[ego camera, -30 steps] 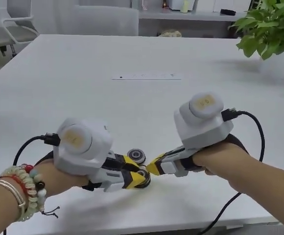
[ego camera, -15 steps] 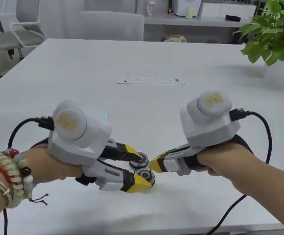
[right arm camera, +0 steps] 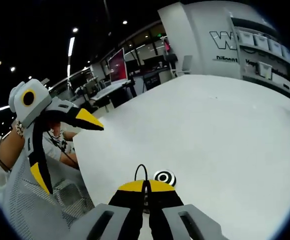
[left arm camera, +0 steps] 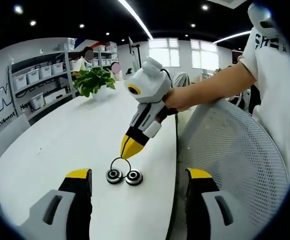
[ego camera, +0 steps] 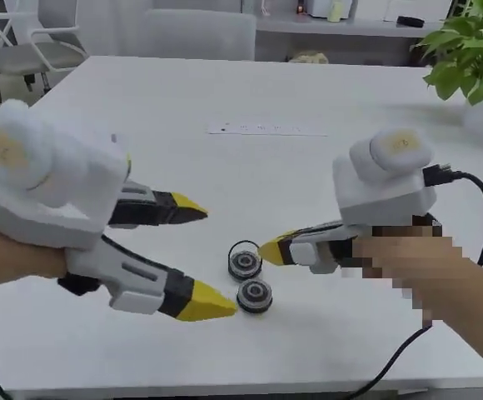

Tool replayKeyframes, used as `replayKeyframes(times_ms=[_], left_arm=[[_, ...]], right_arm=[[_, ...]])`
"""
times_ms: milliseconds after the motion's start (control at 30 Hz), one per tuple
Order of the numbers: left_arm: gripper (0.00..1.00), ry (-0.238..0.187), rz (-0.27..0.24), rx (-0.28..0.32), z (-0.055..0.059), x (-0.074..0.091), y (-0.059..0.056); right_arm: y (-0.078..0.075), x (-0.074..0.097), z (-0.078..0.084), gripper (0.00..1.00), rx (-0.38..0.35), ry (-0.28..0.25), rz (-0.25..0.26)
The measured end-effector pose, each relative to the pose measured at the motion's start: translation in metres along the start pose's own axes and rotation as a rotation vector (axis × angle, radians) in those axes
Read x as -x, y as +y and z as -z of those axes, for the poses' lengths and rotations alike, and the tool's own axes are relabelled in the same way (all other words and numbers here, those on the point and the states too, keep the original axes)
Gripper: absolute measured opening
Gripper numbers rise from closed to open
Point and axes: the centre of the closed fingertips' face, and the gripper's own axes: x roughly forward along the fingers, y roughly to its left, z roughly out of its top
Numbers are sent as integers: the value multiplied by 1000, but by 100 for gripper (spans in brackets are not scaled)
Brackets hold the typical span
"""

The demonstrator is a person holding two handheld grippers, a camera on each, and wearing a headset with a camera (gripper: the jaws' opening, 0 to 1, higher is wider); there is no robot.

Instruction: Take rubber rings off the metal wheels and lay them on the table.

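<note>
- two metal wheels (ego camera: 255,296) sit by the table's (ego camera: 250,167) near edge in the head view. my right gripper (ego camera: 268,248) pinches a rubber ring (ego camera: 240,244) raised above one.
- left gripper view: my left gripper (left arm camera: 139,175) is spread wide, holding nothing.
- right gripper view: jaws pressed together on the ring. next, i'd judge, pull it clear and lay it down.

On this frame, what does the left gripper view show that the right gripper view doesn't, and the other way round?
Left gripper view alone: two metal wheels side by side, the potted plant, and the right gripper from outside, shut on the rubber ring. Right gripper view alone: the left gripper from outside, jaws wide open, and a red screen. Both: the pinched ring, a wheel, the white table.
</note>
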Motion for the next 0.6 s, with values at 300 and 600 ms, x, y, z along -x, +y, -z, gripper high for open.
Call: replayKeyframes(times_ms=[300, 600], left_arm=[[78, -40, -136, 39, 7, 44, 2], [82, -57, -216, 135, 30, 46, 1]], right_arm=[[1, 3, -8, 0, -31, -38, -5], [5, 5, -14, 0, -50, -65, -14]])
